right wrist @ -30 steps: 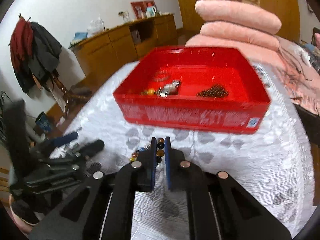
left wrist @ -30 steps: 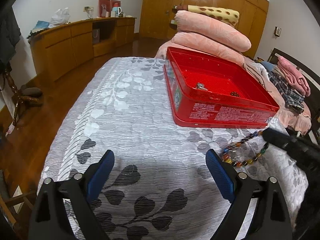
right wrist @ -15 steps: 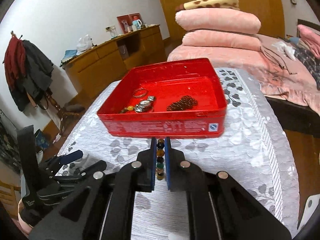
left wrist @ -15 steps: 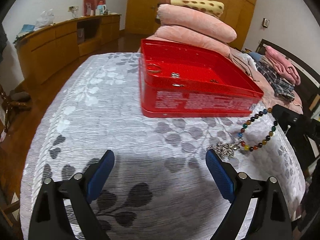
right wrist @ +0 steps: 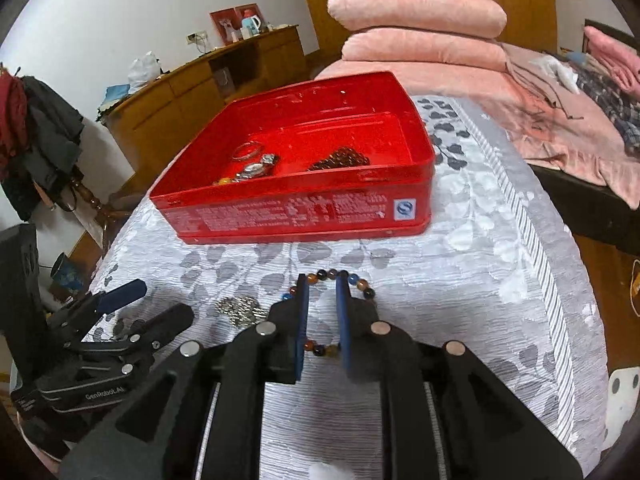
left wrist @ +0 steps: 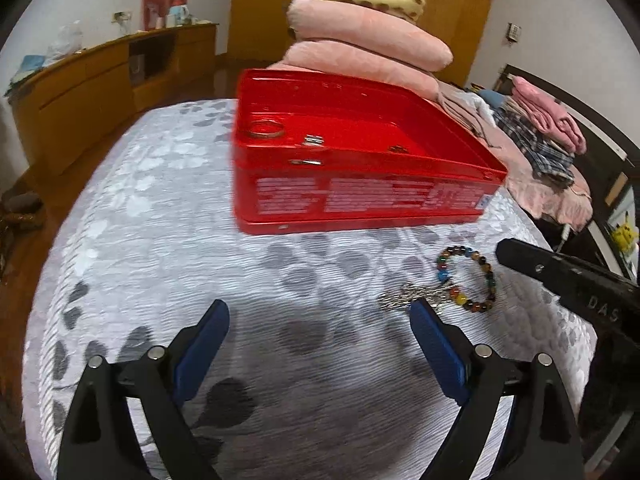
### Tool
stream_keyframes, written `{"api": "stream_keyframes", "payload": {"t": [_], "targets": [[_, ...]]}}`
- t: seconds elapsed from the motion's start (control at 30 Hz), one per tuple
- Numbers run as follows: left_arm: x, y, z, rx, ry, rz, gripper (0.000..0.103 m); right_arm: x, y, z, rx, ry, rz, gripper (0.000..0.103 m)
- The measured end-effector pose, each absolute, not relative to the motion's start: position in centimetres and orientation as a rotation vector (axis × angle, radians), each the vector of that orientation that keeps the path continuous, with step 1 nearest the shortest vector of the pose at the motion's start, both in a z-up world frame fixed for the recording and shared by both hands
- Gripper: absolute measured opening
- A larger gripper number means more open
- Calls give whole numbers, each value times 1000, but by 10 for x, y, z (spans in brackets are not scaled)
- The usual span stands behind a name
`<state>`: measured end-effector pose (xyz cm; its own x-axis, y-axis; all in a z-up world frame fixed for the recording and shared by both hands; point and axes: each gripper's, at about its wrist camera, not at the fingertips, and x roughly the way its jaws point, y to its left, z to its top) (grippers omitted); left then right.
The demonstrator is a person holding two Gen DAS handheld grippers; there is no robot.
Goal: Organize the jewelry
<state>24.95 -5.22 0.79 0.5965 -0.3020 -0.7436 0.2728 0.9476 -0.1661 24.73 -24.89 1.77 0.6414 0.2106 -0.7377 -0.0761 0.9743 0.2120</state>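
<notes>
A coloured bead bracelet (left wrist: 467, 278) lies on the grey leaf-patterned cloth in front of the red tin (left wrist: 360, 200). In the right wrist view the bracelet (right wrist: 362, 285) lies between and under my right gripper's fingers. My right gripper (right wrist: 322, 286) is a little open and grips nothing. A silver chain (left wrist: 404, 298) lies left of the bracelet, also seen in the right wrist view (right wrist: 240, 310). The red tin (right wrist: 304, 208) holds a ring, a watch and a dark bead bracelet. My left gripper (left wrist: 318, 320) is wide open and empty over the cloth.
Pink pillows (left wrist: 368, 36) are stacked behind the tin. Folded clothes (left wrist: 540, 128) lie on the bed at right. A wooden cabinet (left wrist: 100, 84) runs along the left wall. The table's right edge (right wrist: 560, 280) drops off beside the bracelet.
My right gripper held the bead bracelet in the air, lowered it to the cloth and opened. The bracelet now lies flat. The left gripper shifted its view slightly.
</notes>
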Motion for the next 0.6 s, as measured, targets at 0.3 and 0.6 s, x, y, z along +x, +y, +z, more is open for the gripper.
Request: {"api": "stream_keyframes", "payload": {"t": [0.3,0.6], "targets": [[263,-88,0,-3,910,-401,67,245,-264,12,191,869,151,14],[257,-105,2,37,894,-466,26,247,-268,8,205,874,158,14]]}}
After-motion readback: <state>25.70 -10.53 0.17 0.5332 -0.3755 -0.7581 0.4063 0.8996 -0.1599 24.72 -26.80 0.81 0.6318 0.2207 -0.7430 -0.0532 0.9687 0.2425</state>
